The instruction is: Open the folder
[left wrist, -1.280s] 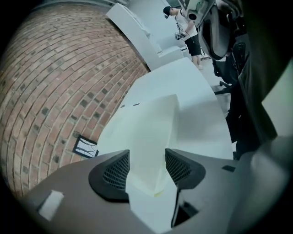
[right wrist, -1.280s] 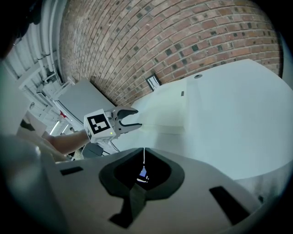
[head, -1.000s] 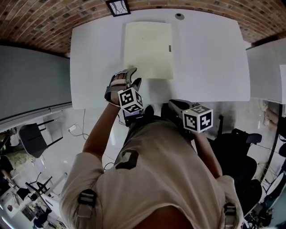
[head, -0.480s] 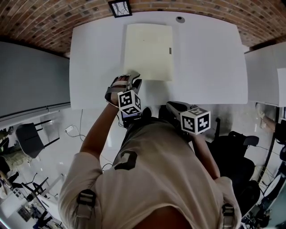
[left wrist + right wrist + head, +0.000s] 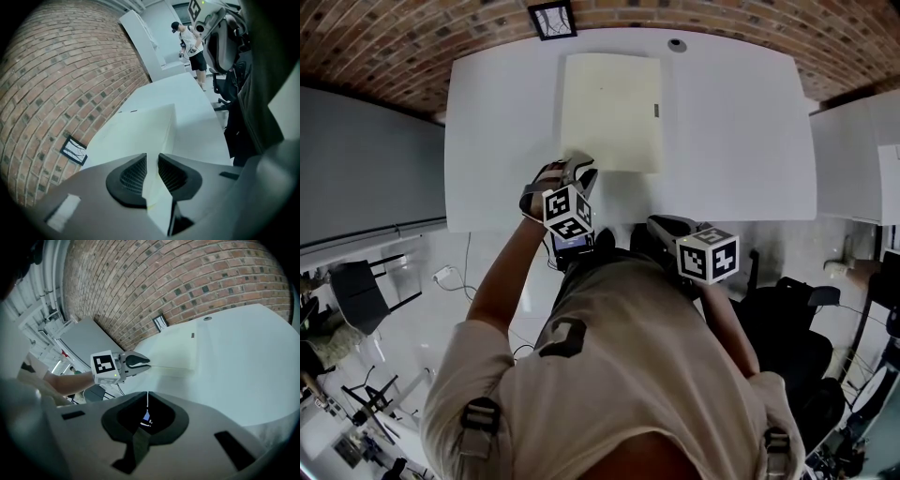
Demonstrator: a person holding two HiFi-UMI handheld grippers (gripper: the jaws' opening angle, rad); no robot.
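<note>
A cream folder [image 5: 611,111] lies closed on the white table [image 5: 731,122], with a small dark tab at its right edge. My left gripper [image 5: 577,161] is at the folder's near left corner. Its jaws are closing, and the corner of the cover [image 5: 136,131] runs between the ribbed pads [image 5: 132,174], slightly raised off the table. From the right gripper view the left gripper [image 5: 145,363] pinches the edge of the folder [image 5: 176,352]. My right gripper [image 5: 656,223] is shut and empty, held off the table's near edge by my body; its closed jaws [image 5: 147,406] point at the table.
A round grommet [image 5: 676,43] sits at the table's far edge, beyond the folder. A black-framed square [image 5: 550,15] lies on the brick surface behind. A second white table [image 5: 858,150] stands at the right, a dark office chair [image 5: 787,328] near me. A person [image 5: 191,42] stands far off.
The left gripper's jaws have come together around the folder's near left corner. The hand has tilted a little; the right gripper has stayed where it was.
</note>
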